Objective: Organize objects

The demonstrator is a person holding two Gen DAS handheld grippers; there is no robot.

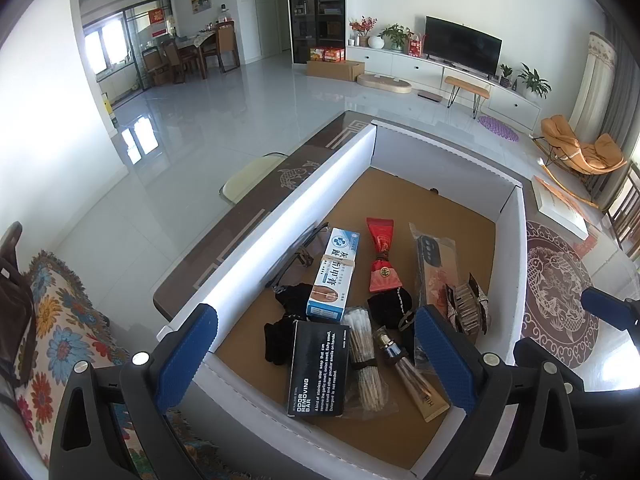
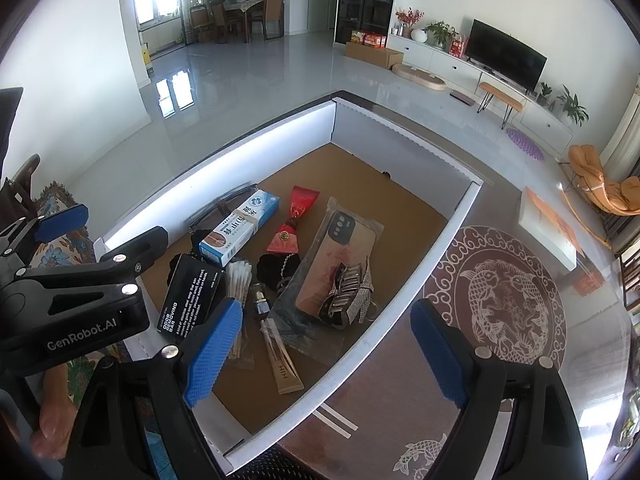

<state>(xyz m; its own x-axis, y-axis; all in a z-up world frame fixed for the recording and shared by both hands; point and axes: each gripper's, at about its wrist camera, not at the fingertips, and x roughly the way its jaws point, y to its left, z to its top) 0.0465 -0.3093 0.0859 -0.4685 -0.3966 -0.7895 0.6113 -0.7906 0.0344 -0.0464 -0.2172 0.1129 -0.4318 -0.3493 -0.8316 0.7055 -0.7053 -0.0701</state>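
A shallow white box (image 1: 320, 184) with a brown floor sits on a patterned glass table (image 2: 500, 300). Inside lie a black soap box (image 1: 318, 368), a blue-and-white carton (image 1: 334, 274), cotton swabs (image 1: 362, 352), a red pouch (image 1: 380, 256), a phone case (image 2: 340, 256) and a hair clip (image 2: 348, 296). The left gripper (image 1: 316, 360) and right gripper (image 2: 324, 350) hover above, jaws spread wide, holding nothing.
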